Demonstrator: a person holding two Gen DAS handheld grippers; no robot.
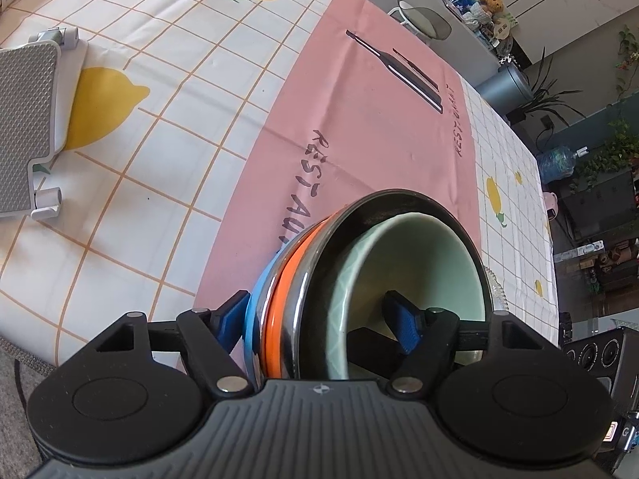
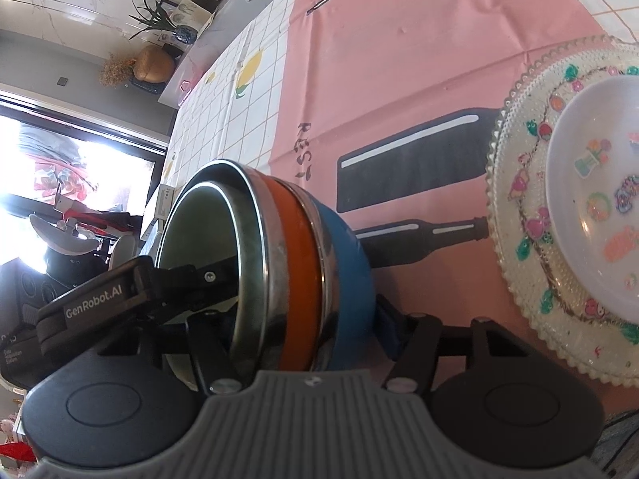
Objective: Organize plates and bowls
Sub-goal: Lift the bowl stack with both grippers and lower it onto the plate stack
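A tilted stack of nested bowls (image 1: 319, 287) is clamped by the left gripper (image 1: 319, 315) and straddled by the right gripper (image 2: 303, 315), whose grip cannot be told, above the tabletop (image 1: 167, 127), beside a glass plate (image 2: 519, 183).

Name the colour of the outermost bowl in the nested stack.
Blue: the outermost bowl, behind the orange bowl, shows best in the right wrist view.

1. We can't see the right gripper's (image 2: 303, 319) left finger tip; it's hidden inside the stacked bowls (image 2: 279, 263).
2. Glass plate (image 2: 519, 183) is cut off by the right edge.
3. We lose the grey rack (image 1: 24, 127) at the left edge.
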